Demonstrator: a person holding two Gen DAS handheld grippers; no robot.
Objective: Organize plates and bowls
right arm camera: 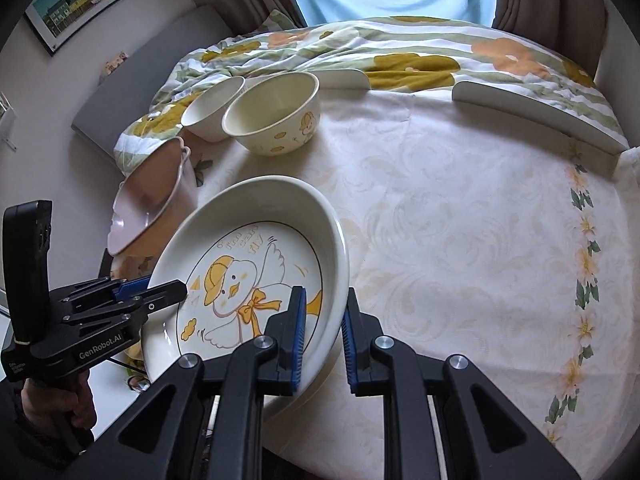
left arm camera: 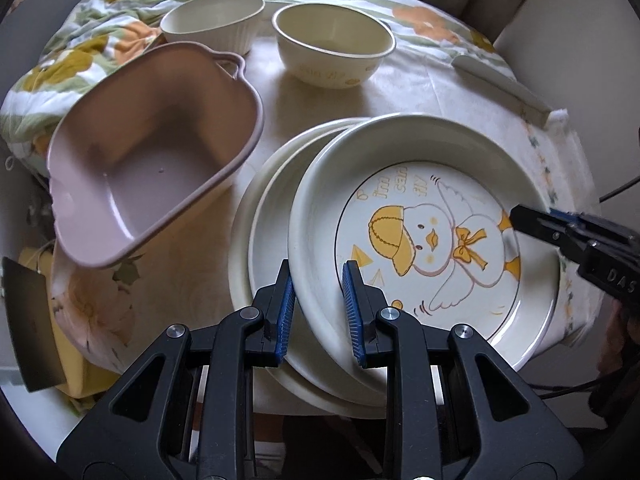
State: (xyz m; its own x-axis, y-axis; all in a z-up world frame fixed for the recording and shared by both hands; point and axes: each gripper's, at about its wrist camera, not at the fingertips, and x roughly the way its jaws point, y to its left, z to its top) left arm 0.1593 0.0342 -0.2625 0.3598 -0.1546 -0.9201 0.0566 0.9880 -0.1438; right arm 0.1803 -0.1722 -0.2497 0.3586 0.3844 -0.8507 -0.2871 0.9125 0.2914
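Note:
A cream plate with a yellow duck drawing [left arm camera: 424, 216] [right arm camera: 248, 240] is held at two sides of its rim. My left gripper [left arm camera: 319, 280] [right arm camera: 176, 292] is shut on the near-left rim, and my right gripper [right arm camera: 325, 300] [left arm camera: 520, 220] is shut on the opposite rim. The duck plate sits slightly tilted over a plain cream plate [left arm camera: 256, 240] on the table. A pink heart-shaped dish [left arm camera: 152, 152] [right arm camera: 148, 200] lies to the left. Behind stand a ribbed cream bowl [left arm camera: 212, 20] [right arm camera: 212, 108] and a duck-print bowl [left arm camera: 332, 44] [right arm camera: 272, 116].
The round table has a pale patterned cloth [right arm camera: 460, 220], bare on its right half. White rail pieces [right arm camera: 540, 116] [left arm camera: 500, 84] line the far edge. A floral quilt [right arm camera: 400, 48] lies beyond, and a hand [right arm camera: 60, 400] holds the left gripper's handle.

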